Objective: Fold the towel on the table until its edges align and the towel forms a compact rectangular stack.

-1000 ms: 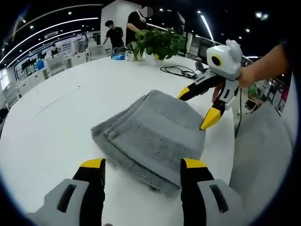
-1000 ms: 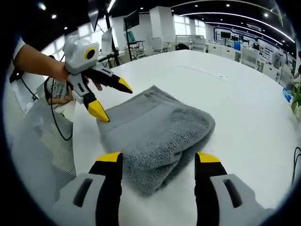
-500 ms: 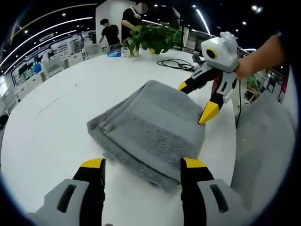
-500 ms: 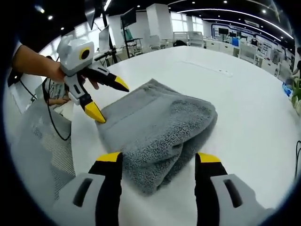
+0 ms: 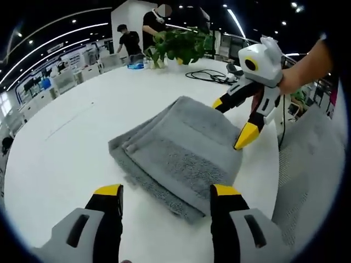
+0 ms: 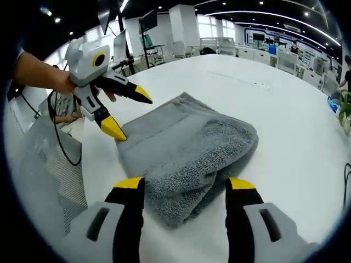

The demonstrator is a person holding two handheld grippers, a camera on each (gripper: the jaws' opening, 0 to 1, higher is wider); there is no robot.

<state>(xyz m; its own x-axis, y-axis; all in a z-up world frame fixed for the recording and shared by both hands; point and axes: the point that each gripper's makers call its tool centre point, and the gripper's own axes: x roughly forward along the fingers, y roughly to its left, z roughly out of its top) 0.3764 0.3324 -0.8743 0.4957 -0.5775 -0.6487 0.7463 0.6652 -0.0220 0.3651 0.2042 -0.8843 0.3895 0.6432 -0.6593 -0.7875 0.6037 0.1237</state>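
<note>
Two open, empty claws face each other across the folded grey towel (image 5: 178, 153) on the white tabletop (image 5: 66, 142): left claw (image 5: 167, 192) and right claw (image 6: 180, 186), both equally near.

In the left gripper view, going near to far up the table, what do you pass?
Left gripper's own jaws → folded grey towel → right gripper at the towel's far edge → black cable → potted plant → people standing at the far end.
</note>
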